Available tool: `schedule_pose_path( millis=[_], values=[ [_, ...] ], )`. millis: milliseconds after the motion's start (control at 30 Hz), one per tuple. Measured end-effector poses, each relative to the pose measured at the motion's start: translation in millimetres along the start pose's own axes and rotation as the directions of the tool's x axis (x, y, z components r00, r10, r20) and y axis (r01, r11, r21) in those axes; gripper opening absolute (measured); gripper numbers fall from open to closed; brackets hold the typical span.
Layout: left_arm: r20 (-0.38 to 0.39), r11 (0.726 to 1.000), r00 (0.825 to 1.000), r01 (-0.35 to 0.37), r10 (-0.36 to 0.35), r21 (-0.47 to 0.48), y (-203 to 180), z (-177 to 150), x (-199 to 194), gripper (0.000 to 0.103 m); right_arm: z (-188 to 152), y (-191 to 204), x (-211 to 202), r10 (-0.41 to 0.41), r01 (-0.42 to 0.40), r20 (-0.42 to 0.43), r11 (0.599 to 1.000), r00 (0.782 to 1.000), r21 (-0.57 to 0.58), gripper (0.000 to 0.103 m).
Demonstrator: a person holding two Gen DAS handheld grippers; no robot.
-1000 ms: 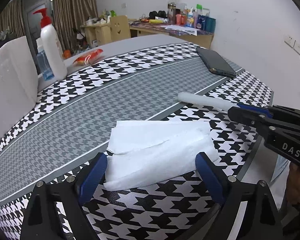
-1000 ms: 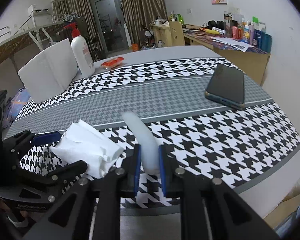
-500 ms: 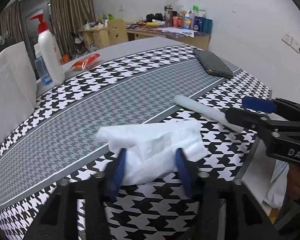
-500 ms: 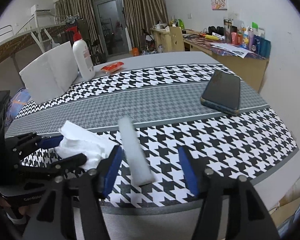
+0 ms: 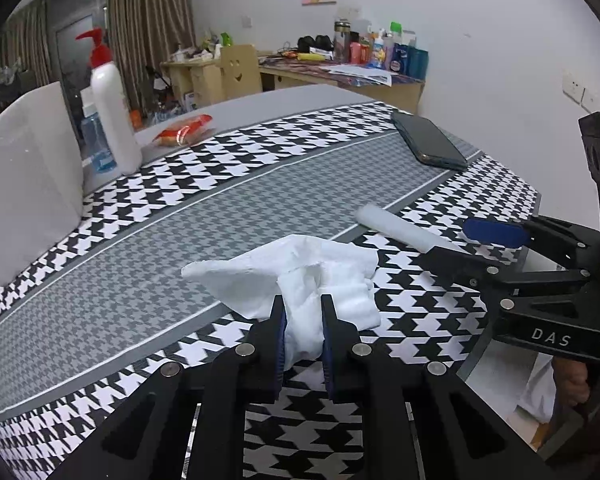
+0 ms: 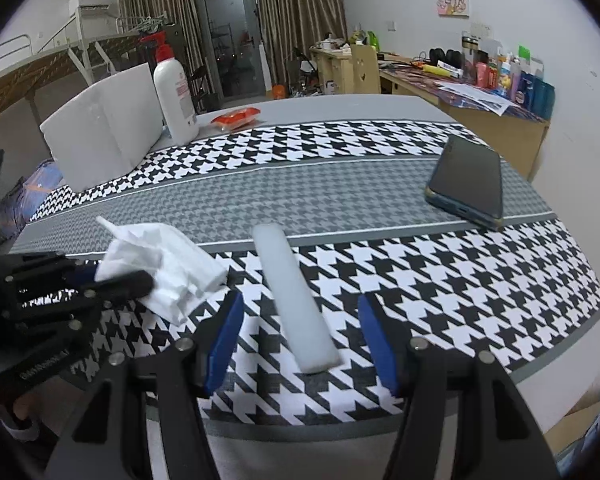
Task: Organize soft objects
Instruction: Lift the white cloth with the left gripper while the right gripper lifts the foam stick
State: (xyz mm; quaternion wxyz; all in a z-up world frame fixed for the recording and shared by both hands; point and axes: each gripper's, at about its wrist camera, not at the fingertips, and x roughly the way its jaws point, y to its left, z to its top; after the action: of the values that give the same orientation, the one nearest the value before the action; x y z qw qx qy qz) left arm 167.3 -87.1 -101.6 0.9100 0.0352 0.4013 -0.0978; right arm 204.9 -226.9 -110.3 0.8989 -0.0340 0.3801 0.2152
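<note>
My left gripper (image 5: 303, 312) is shut on a crumpled white tissue (image 5: 300, 272) at the near edge of the houndstooth table; the tissue bunches up between the blue pads. The tissue also shows in the right wrist view (image 6: 160, 264), with the left gripper (image 6: 112, 280) around it. A white foam stick (image 6: 294, 300) lies flat on the table between the wide-open fingers of my right gripper (image 6: 300, 332), untouched. The foam stick also shows in the left wrist view (image 5: 396, 228), with the right gripper (image 5: 480, 240) beside it.
A dark phone (image 6: 468, 182) lies at the right. A white foam block (image 6: 108, 128), a pump bottle with a red top (image 6: 174, 92) and a red snack packet (image 6: 236, 117) stand at the far left. The table's near edge (image 6: 340, 412) runs under both grippers.
My left gripper has closed on the tissue, crumpling it. My right gripper has opened and released the foam stick, which now lies on the table.
</note>
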Motion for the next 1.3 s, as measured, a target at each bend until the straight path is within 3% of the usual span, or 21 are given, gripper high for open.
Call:
schedule_pose_path(
  millis=[167,433,567,733,1300],
  values=[
    [0.005,1.000,1.000,-0.002,0.002,-0.014,4.6,-0.5,-3.0,0.016,2.0,0.0,4.3,-0.006,0.006,-0.009,1.000,1.000,-0.006,0.064],
    [0.010,0.999,1.000,-0.020,0.020,-0.040,14.3,-0.8,-6.4,0.016,1.1,6.7,10.0,-0.006,0.004,-0.039,0.999,0.999,-0.048,0.035],
    [0.014,0.999,1.000,-0.020,0.021,-0.049,19.4,-1.5,-8.4,0.016,0.4,13.6,10.8,-0.040,0.036,-0.041,0.996,0.998,-0.086,0.027],
    [0.021,0.998,0.999,-0.026,0.027,-0.061,25.1,-2.2,-10.8,0.016,4.4,6.8,8.8,-0.014,0.011,-0.042,0.999,0.999,-0.051,0.016],
    [0.058,0.996,0.997,-0.036,0.041,-0.084,39.2,-5.5,-27.6,0.016,11.9,22.1,-9.3,0.016,-0.015,0.016,1.000,1.000,-0.019,0.016]
  ],
)
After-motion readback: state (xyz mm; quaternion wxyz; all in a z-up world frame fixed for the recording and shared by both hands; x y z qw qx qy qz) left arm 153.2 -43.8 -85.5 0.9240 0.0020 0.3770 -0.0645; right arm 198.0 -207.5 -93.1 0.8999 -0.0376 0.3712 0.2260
